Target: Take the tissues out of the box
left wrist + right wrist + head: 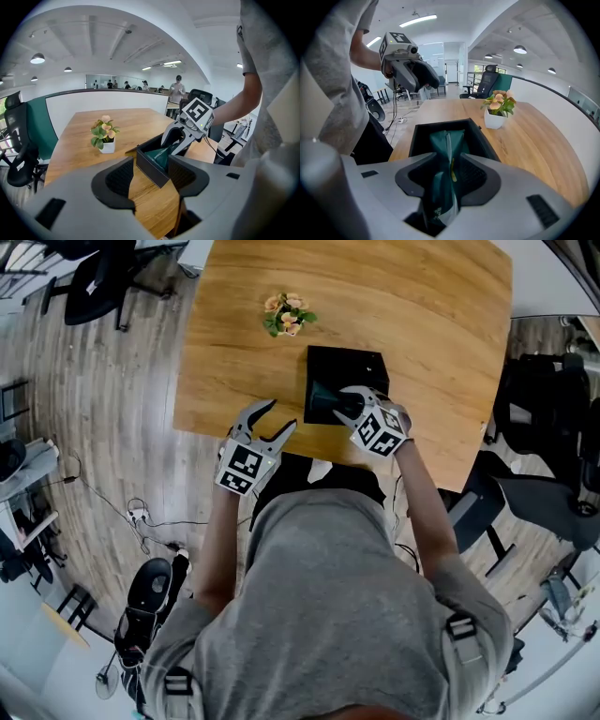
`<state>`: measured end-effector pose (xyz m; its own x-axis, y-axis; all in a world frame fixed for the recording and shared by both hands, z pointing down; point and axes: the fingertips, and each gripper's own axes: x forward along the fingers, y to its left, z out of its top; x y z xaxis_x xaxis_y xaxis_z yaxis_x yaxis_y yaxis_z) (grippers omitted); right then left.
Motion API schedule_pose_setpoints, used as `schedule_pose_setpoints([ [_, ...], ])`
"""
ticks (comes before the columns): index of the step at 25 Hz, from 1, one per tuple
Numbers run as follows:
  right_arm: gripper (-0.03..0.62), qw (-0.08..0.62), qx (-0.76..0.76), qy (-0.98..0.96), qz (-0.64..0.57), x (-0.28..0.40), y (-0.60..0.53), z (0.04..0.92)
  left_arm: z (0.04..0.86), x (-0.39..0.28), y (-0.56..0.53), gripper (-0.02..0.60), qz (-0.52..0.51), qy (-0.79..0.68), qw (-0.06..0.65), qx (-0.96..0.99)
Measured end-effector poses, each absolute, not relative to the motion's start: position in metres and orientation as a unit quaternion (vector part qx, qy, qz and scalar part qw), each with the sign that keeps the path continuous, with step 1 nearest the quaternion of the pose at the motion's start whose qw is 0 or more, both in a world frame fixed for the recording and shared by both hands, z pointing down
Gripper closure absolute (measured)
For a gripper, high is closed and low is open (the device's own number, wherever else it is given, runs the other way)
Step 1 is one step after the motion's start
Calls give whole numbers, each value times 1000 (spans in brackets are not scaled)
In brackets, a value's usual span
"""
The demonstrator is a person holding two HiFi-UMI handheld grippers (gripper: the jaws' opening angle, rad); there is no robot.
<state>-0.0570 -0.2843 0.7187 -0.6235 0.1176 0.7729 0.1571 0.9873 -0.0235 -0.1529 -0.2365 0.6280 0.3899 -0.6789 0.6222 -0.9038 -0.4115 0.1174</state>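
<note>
Wooden table [441, 324] bears 1 black box [356, 364] close to its near edge and 1 small potted plant [288, 314] beyond it, apart from the box. Right gripper [349, 404] is tipped down into the box's open top, jaw tips at a dark teal tissue pack [324, 396]. Left gripper [279, 415] hangs at the table's near edge, left of the box, its 2 jaws apart with nothing between them. Black office chair [94, 282] stands on the plank floor [103, 427].

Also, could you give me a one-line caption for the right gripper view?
Right hand-held gripper pinching a green tissue pack inside the black box on a wooden table.
</note>
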Motion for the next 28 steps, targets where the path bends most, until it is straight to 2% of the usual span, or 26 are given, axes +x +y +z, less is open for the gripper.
schedule_pose_setpoints([
  [11, 553, 440, -92, -893, -29, -55, -284, 729, 634, -152, -234, 341, 258, -488, 227, 802],
  [28, 586, 437, -77, -895, -40, -51, -284, 718, 623, -153, -236, 344, 255, -481, 211, 812],
])
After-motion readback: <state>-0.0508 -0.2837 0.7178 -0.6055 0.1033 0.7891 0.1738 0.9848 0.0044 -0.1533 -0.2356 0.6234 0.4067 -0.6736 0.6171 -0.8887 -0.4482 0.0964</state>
